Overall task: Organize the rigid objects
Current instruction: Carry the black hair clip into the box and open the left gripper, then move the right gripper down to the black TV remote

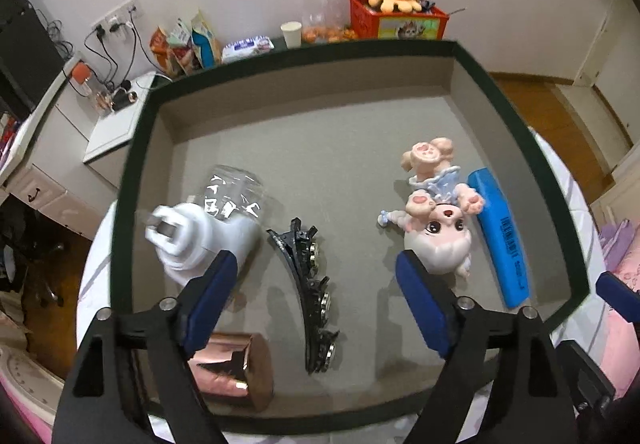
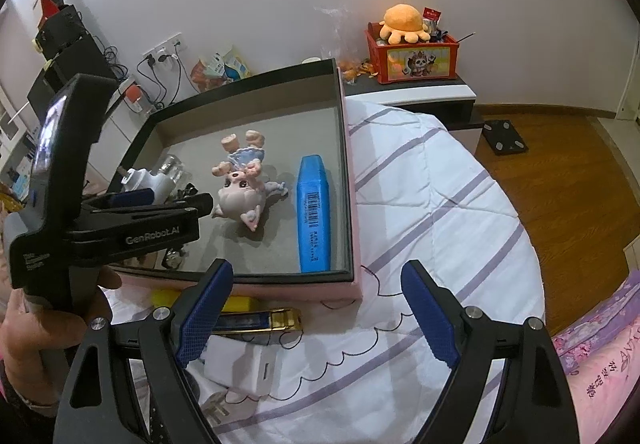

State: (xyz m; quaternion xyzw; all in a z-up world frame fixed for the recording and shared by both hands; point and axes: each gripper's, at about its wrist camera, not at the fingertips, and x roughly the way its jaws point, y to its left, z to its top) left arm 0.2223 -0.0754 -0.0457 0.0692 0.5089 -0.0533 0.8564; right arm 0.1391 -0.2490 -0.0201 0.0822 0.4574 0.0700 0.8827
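A shallow box with a dark green rim (image 1: 312,56) and grey floor sits on the bed. In it lie a clear bottle with a white pump cap (image 1: 208,228), blurred, a black hair clip (image 1: 312,296), a pink doll figure (image 1: 436,220), a blue case (image 1: 500,240) and a rose-gold cylinder (image 1: 236,368). My left gripper (image 1: 316,258) hangs open over the clip, its left pad beside the pump cap, gripping nothing. My right gripper (image 2: 318,272) stands open above the bed at the box's (image 2: 280,276) near edge, with nothing between its fingers.
On the striped quilt (image 2: 420,204) before the box lie a yellow item (image 2: 236,302), a blue-and-gold item (image 2: 260,322) and a white item (image 2: 248,364). A hand (image 2: 40,324) holds the left gripper (image 2: 180,200). A red toy crate (image 2: 412,58) stands on the nightstand.
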